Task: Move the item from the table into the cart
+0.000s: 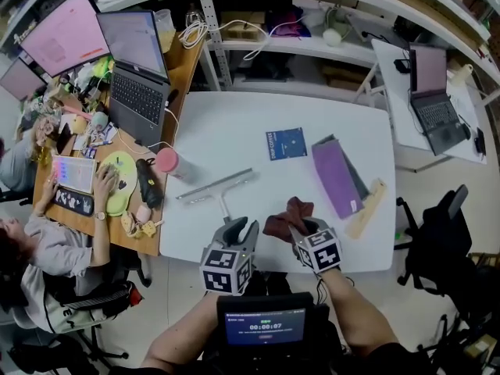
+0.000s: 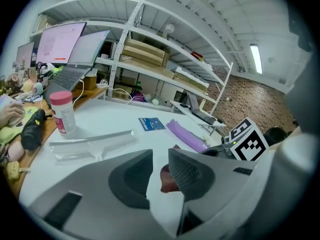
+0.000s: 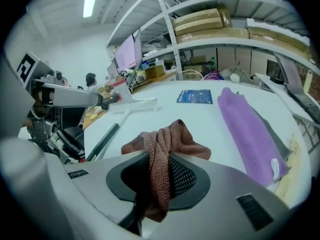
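A brown knitted cloth [image 1: 286, 214] lies bunched near the front edge of the white table [image 1: 234, 123]. My right gripper [image 1: 301, 233] is shut on it; in the right gripper view a fold of the cloth [image 3: 167, 141] runs pinched down between the two dark pads [image 3: 187, 176]. My left gripper [image 1: 238, 231] hovers just left of the cloth, open and empty. In the left gripper view the cloth [image 2: 166, 178] shows beyond the gap between the fingers. No cart is in sight.
On the table lie a purple towel [image 1: 334, 176], a blue packet [image 1: 286, 143], a long clear-wrapped squeegee [image 1: 215, 186], a pink-lidded bottle [image 1: 167, 161] and a wooden strip [image 1: 367, 208]. A person [image 1: 47, 248] sits at the cluttered desk on the left. Shelves stand behind.
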